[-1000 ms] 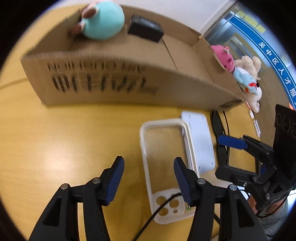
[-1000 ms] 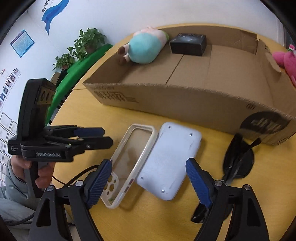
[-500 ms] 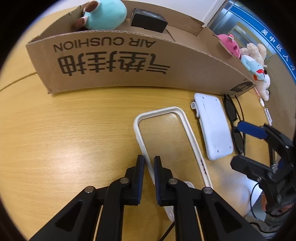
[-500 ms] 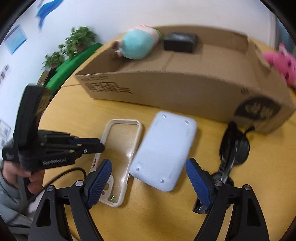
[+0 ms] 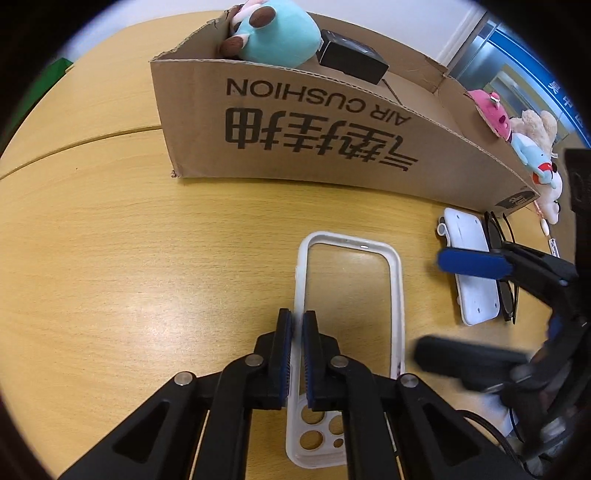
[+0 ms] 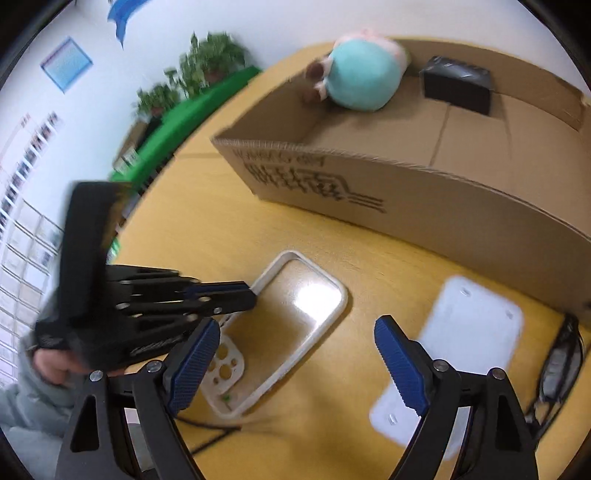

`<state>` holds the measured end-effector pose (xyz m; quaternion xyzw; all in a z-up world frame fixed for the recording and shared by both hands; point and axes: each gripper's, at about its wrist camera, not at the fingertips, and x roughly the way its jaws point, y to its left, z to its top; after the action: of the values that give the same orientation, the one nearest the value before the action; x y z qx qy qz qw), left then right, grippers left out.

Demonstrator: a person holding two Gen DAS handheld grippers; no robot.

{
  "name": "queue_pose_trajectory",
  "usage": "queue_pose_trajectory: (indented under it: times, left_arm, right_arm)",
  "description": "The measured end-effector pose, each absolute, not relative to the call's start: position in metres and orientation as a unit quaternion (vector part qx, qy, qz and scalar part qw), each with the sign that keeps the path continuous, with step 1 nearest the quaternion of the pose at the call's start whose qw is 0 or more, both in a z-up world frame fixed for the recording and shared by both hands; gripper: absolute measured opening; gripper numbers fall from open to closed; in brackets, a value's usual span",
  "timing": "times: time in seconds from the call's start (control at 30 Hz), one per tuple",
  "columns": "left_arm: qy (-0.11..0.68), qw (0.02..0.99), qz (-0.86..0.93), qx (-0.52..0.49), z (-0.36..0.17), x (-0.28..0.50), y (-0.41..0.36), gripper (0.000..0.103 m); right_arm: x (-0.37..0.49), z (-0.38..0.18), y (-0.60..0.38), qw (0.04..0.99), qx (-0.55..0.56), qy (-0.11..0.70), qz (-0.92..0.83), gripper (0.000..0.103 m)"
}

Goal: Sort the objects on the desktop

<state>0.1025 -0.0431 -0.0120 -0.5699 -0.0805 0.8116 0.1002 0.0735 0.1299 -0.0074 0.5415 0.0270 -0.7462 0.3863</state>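
Observation:
A clear phone case with a white rim [image 5: 347,239] lies flat on the wooden table [image 5: 147,277]. My left gripper [image 5: 297,323] is shut on the case's left long rim, near the camera cut-out end. In the right wrist view the case [image 6: 314,299] sits below my right gripper [image 6: 295,325], whose jaws are opening with nothing between them; the left gripper [image 6: 251,299] comes in from the left. A white flat device [image 6: 461,350] and black sunglasses [image 6: 561,354] lie to the right. In the left wrist view the right gripper [image 5: 428,304] hovers beside the white device [image 5: 469,258].
A long cardboard box [image 5: 314,122] stands across the back of the table, holding a teal plush [image 5: 280,33] and a small black box [image 5: 351,61]. Several plush toys [image 5: 491,107] sit past its right end. A black cable [image 6: 207,439] runs along the near table edge.
My left gripper closed from wide open onto the phone case's left rim. My right gripper slid left, from straddling the white device to over the case.

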Motion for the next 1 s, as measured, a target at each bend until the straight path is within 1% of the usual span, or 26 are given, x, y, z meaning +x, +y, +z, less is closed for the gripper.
queue_pose_trajectory:
  times: [0.03, 0.07, 0.1, 0.17, 0.2, 0.23, 0.3, 0.33, 0.4, 0.47, 0.5, 0.53, 0.63, 0.7, 0.73, 0.83, 1.0]
  left_arm:
    - [-0.084, 0.101, 0.811, -0.57, -0.012, 0.103, -0.044, 0.005]
    - [-0.088, 0.101, 0.811, -0.57, -0.013, 0.103, -0.044, 0.005]
    - [-0.09, 0.1, 0.811, -0.57, -0.013, 0.105, -0.045, 0.005]
    - [-0.089, 0.098, 0.811, -0.57, -0.013, 0.108, -0.047, 0.006]
    - [-0.09, 0.096, 0.81, -0.571, -0.013, 0.109, -0.046, 0.006]
    - [-0.093, 0.095, 0.81, -0.571, -0.013, 0.11, -0.047, 0.006]
    - [-0.096, 0.094, 0.809, -0.573, -0.013, 0.111, -0.047, 0.007]
    - [-0.097, 0.097, 0.808, -0.573, -0.013, 0.111, -0.047, 0.011]
    - [-0.1, 0.109, 0.807, -0.572, -0.012, 0.111, -0.045, 0.021]
    - [-0.099, 0.122, 0.805, -0.572, -0.011, 0.112, -0.041, 0.04]
    - [-0.095, 0.124, 0.805, -0.572, -0.011, 0.112, -0.039, 0.043]
    - [-0.089, 0.123, 0.806, -0.571, -0.011, 0.112, -0.036, 0.043]
    - [-0.076, 0.12, 0.808, -0.572, -0.01, 0.112, -0.033, 0.042]
    - [-0.066, 0.105, 0.81, -0.573, -0.01, 0.111, -0.033, 0.028]
    - [-0.057, 0.094, 0.811, -0.574, -0.01, 0.111, -0.033, 0.018]
    - [-0.072, 0.101, 0.809, -0.575, -0.012, 0.11, -0.036, 0.009]
    - [-0.076, 0.092, 0.812, -0.571, -0.013, 0.11, -0.036, 0.008]
  right_arm:
    - [0.076, -0.012, 0.121, 0.379, 0.548, 0.045, -0.744, 0.086]
    - [0.079, -0.015, 0.116, 0.373, 0.553, 0.06, -0.743, 0.082]
    - [0.082, -0.021, 0.111, 0.366, 0.558, 0.076, -0.741, 0.072]
    - [0.09, -0.025, 0.108, 0.352, 0.554, 0.099, -0.748, 0.061]
    - [0.093, -0.025, 0.107, 0.344, 0.553, 0.111, -0.751, 0.052]
    - [0.095, -0.024, 0.106, 0.336, 0.549, 0.124, -0.756, 0.046]
    - [0.095, -0.023, 0.106, 0.318, 0.539, 0.144, -0.766, 0.025]
    - [0.095, -0.023, 0.106, 0.312, 0.535, 0.15, -0.771, 0.022]
    - [0.092, -0.021, 0.108, 0.311, 0.538, 0.143, -0.77, 0.019]
    - [0.09, -0.019, 0.11, 0.309, 0.54, 0.139, -0.771, 0.019]
    - [0.091, -0.018, 0.111, 0.309, 0.54, 0.137, -0.771, 0.018]
    - [0.091, -0.018, 0.112, 0.309, 0.54, 0.136, -0.771, 0.018]
    - [0.089, -0.016, 0.118, 0.308, 0.54, 0.124, -0.773, 0.017]
    - [0.086, -0.016, 0.125, 0.304, 0.537, 0.117, -0.778, 0.014]
    - [0.084, -0.016, 0.129, 0.305, 0.538, 0.108, -0.778, 0.013]
    - [0.082, -0.014, 0.135, 0.314, 0.537, 0.093, -0.778, 0.012]
    - [0.076, -0.019, 0.125, 0.319, 0.53, 0.097, -0.78, 0.011]
